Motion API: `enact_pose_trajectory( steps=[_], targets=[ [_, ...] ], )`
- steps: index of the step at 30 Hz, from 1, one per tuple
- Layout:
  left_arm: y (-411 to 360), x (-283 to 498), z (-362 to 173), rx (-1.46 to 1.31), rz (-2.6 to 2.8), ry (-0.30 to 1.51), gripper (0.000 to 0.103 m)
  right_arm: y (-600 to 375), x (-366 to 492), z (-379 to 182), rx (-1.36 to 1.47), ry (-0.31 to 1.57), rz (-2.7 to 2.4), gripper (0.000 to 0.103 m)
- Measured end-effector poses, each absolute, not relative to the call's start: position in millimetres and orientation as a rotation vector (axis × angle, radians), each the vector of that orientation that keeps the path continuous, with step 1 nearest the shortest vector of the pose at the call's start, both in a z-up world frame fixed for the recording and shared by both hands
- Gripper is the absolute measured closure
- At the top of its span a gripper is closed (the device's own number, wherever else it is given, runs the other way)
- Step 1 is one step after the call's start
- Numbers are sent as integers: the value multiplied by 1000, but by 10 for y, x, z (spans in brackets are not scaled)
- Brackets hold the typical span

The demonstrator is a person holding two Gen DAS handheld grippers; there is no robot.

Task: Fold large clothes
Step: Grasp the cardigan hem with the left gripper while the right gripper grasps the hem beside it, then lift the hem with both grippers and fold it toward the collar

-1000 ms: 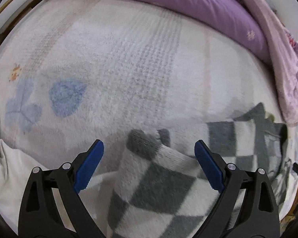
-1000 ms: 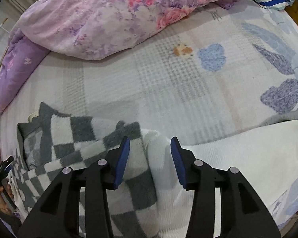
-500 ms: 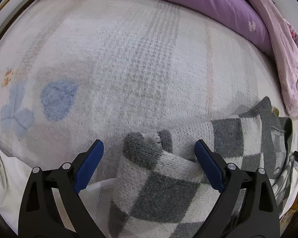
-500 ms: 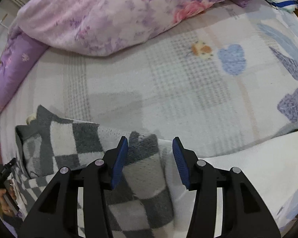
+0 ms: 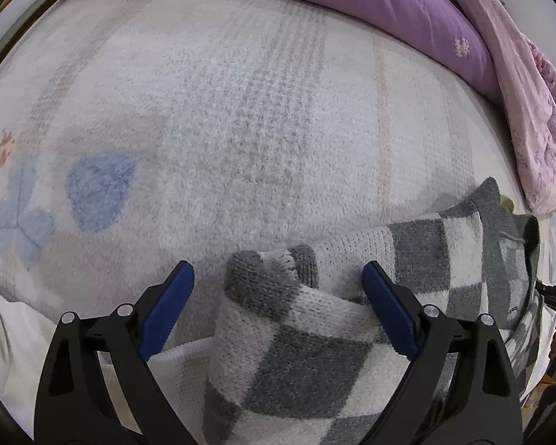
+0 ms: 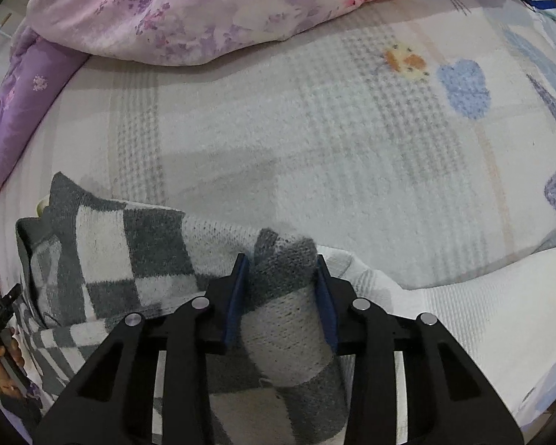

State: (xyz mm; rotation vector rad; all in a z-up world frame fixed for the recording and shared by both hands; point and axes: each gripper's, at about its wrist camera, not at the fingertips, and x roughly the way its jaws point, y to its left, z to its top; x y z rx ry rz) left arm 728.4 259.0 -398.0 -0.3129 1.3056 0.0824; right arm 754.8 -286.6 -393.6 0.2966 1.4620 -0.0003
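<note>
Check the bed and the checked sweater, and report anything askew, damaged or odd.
No damage shows. The checked sweater lies bunched, not flat, and its sleeve is rolled into a tube. The right gripper, whose jaws have just been closing, pinches that sleeve. The left gripper is open.

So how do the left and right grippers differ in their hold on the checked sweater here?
The left gripper stands wide open, its fingers clear of the checked sweater. The right gripper is far narrower, having just been closing, with its fingers against the sweater's rolled sleeve end. Both point down at the sweater on the bed blanket.
</note>
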Motion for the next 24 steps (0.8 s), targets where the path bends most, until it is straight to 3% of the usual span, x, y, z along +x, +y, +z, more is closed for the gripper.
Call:
enact_pose_trajectory(
  steps=[2,10,14,17,24],
  targets=[
    [2576,7295,-3983,-330,62,1315,25,-2902,7527,-3907,297,1451,5,73],
    [2521,7279,-3897,-303,4,1330,42,-3006,7362,-3822,296,1435,15,78],
    [2521,7227,-3825,-272,25,1303,63,-2999,7284,-3782,296,1396,1,81],
    [2480,7158,-3695,-254,27,1256,74,-2942,7202,-3660,257,1359,-8,83],
    [2369,6812,-3129,-270,7,1053,87,-2930,6914,-3130,262,1219,11,86]
  ],
)
